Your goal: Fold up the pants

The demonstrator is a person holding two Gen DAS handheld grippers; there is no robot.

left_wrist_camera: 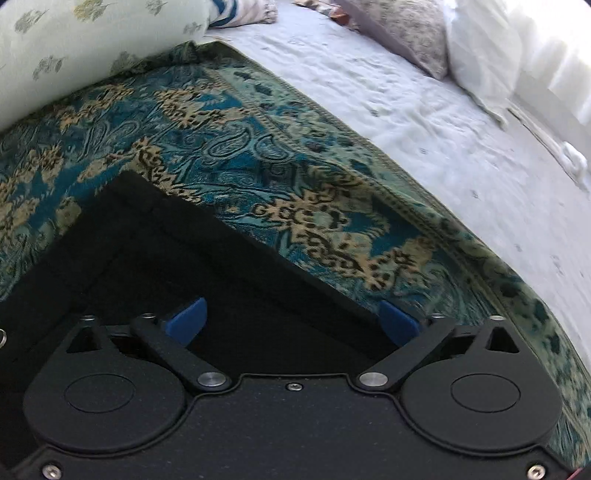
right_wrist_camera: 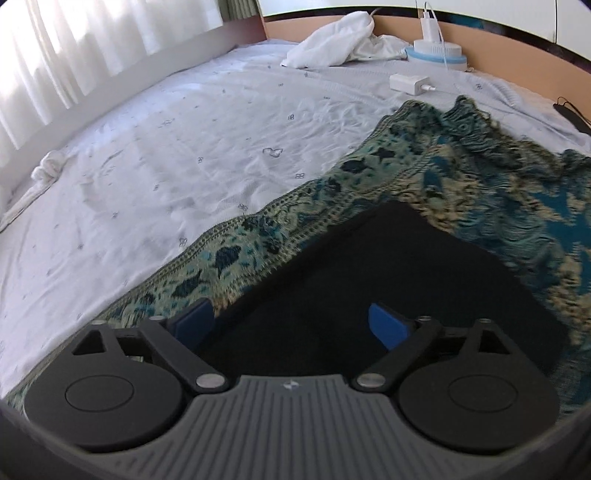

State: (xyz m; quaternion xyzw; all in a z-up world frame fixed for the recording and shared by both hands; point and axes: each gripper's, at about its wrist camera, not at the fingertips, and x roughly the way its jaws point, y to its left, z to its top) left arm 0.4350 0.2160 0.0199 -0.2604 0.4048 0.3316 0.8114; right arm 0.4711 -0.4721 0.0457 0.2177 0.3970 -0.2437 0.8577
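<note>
Black pants [left_wrist_camera: 177,266], flat, squarely folded

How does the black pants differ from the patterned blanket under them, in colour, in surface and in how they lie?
The pants are plain black; the blanket is teal, beige and black with a woven pattern. The pants lie flat with straight edges and a square corner, while the blanket bunches into ridges at its far end. The pants cover only part of the blanket, which spreads wider over the white bedsheet. Both are cloth lying on the bed.

Both wrist cams sit low and close over the black pants [left_wrist_camera: 177,258] [right_wrist_camera: 388,280] on the patterned rug [left_wrist_camera: 258,155] [right_wrist_camera: 480,177]. Left faces 1 o'clock toward the pillows [left_wrist_camera: 406,33], right faces 11 toward the curtain [right_wrist_camera: 74,44].
</note>
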